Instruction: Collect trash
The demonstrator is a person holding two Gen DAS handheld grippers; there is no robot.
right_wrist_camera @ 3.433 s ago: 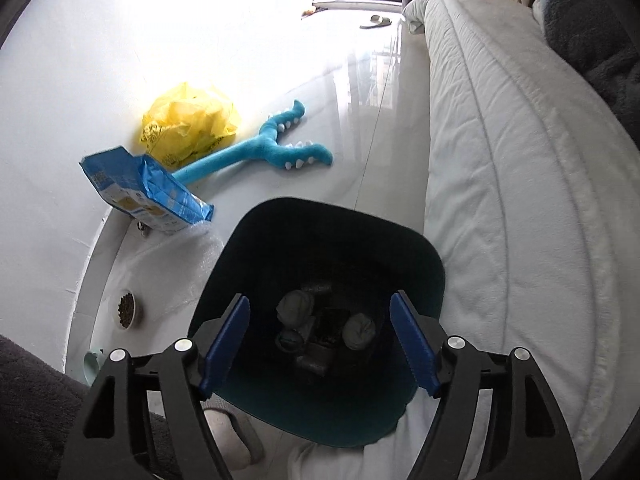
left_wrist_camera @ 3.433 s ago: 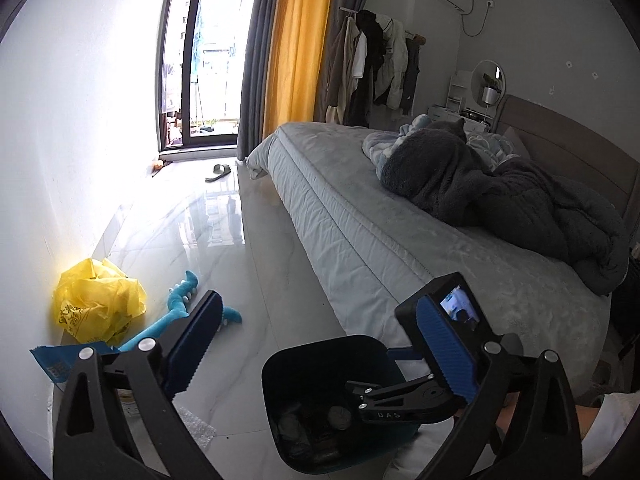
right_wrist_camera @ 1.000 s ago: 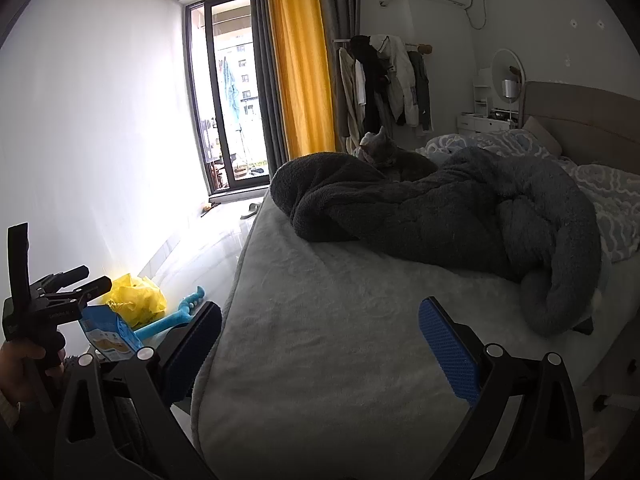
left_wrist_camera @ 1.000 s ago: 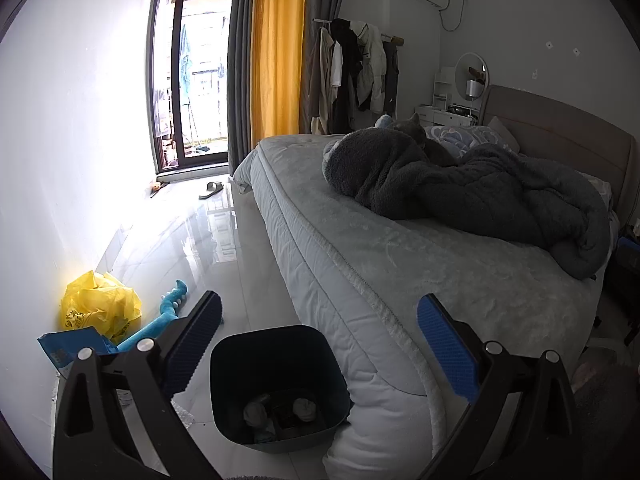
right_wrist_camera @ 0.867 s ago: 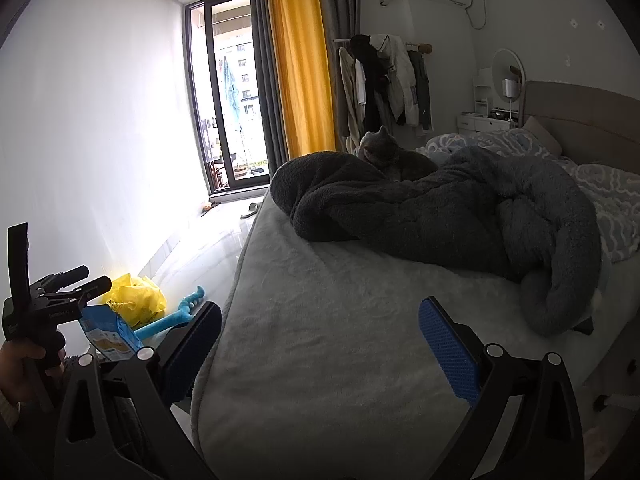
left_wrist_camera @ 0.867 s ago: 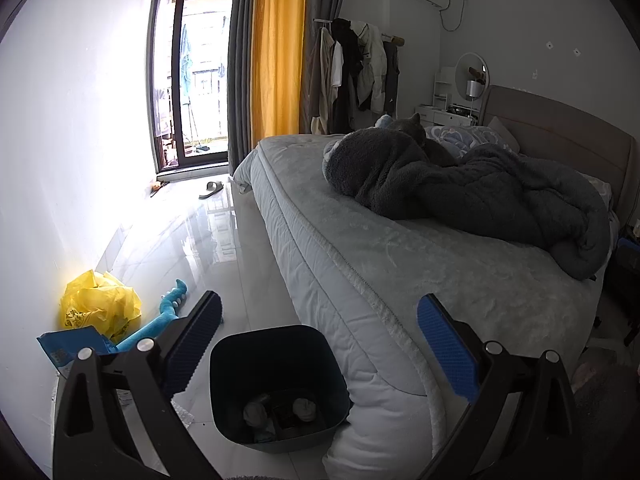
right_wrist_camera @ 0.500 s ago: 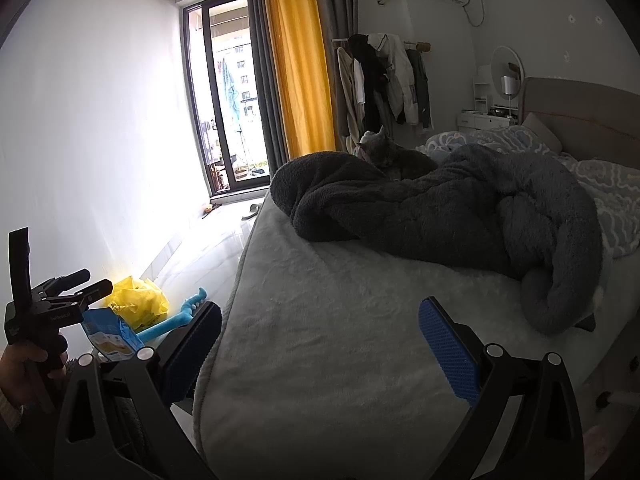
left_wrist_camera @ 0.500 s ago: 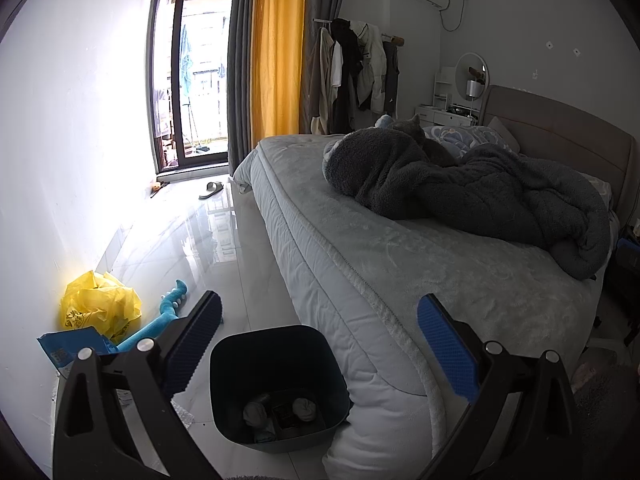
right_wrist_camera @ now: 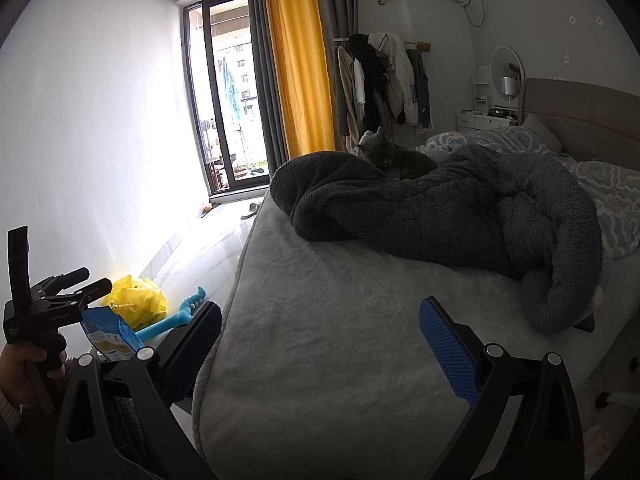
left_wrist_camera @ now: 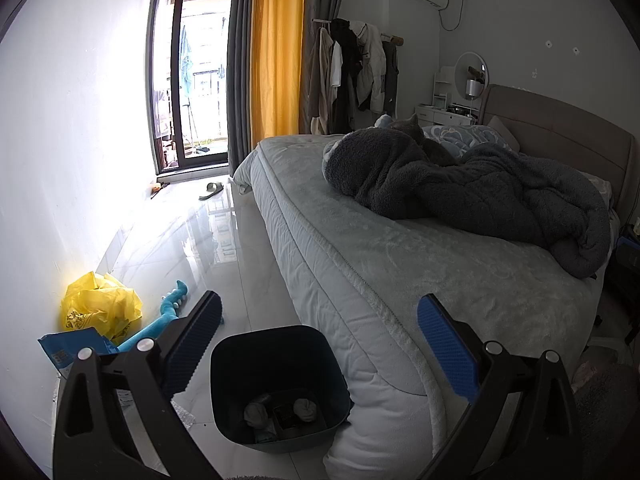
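Two grippers, both with jaws wide apart and nothing between them. The left gripper (left_wrist_camera: 320,344) hangs above the floor at the foot of the bed (left_wrist_camera: 400,256), and the bin (left_wrist_camera: 280,384) sits right under it at 6 o'clock, touching the mattress corner. Inside the bin you can make out a few crumpled grey pieces and a dark packet at the bottom.

Here is the change: a few seconds ago the right gripper (right_wrist_camera: 320,344) was pointing straight down into that bin; now it has swung up and looks across the bed, over the grey blanket (right_wrist_camera: 460,208) at 1 o'clock with a cat (right_wrist_camera: 392,156) lying behind it. The left one has pulled up and back too, so the bin has slid from dead centre to low in its view. Over the last second, almost nothing moves.

That reads like a drop finished and a search on for the next piece. Candidates, by my reckoning: the yellow bag (left_wrist_camera: 100,308) against the wall at 8 o'clock in the left view, and the blue packet (left_wrist_camera: 72,348) just beside it. The blue toy (left_wrist_camera: 168,312) lying near them looks like a pet's plaything, not rubbish. On the bed itself no loose trash shows from here.
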